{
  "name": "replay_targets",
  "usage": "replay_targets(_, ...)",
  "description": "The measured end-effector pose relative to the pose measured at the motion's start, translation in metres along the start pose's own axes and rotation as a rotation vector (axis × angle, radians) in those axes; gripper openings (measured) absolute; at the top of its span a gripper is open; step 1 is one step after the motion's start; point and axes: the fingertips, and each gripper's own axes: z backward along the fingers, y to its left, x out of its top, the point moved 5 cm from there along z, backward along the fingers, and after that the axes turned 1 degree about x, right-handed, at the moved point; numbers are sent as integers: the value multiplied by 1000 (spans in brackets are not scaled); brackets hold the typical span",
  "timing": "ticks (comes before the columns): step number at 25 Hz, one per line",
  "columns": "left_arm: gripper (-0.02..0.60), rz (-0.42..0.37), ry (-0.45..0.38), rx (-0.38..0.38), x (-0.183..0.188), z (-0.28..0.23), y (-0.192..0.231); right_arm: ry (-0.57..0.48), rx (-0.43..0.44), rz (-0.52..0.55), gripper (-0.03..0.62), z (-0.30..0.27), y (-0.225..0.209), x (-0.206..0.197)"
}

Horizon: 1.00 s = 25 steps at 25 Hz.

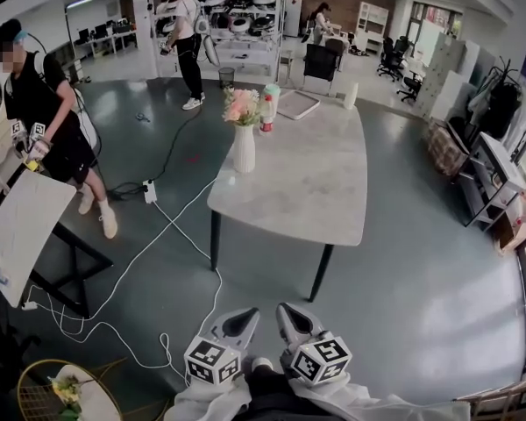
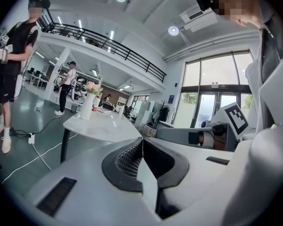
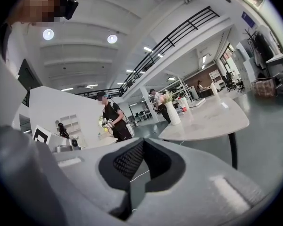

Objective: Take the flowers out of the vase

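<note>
From the head view, the flowers (image 1: 243, 105) stand in the white vase (image 1: 244, 149) near the left edge of the counter (image 1: 316, 191). The left hand-held gripper (image 1: 239, 323) and right hand-held gripper (image 1: 291, 321) are well apart from the counter.

In the left gripper view, the jaws are together with nothing between them.

In the right gripper view, the jaws are together and empty too.

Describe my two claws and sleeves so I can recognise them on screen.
They look alike. The left claw and right claw have pale grey, tapering shells lined with black ribbed pads. Each carries a white cube printed with black square markers. The sleeves behind them are white.
</note>
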Motion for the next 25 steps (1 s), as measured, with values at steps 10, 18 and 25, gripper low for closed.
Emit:
replay_targets(10, 5, -3, -7, 13, 6, -33, 13, 21, -8, -22, 0, -21, -39, 6)
replay_targets(18, 5, 17, -10, 38, 3, -43, 23, 28, 7, -32, 0, -32, -51, 6)
replay_targets(25, 5, 13, 1, 36, 5, -41, 16, 27, -4, -48, 0, -27, -53, 7)
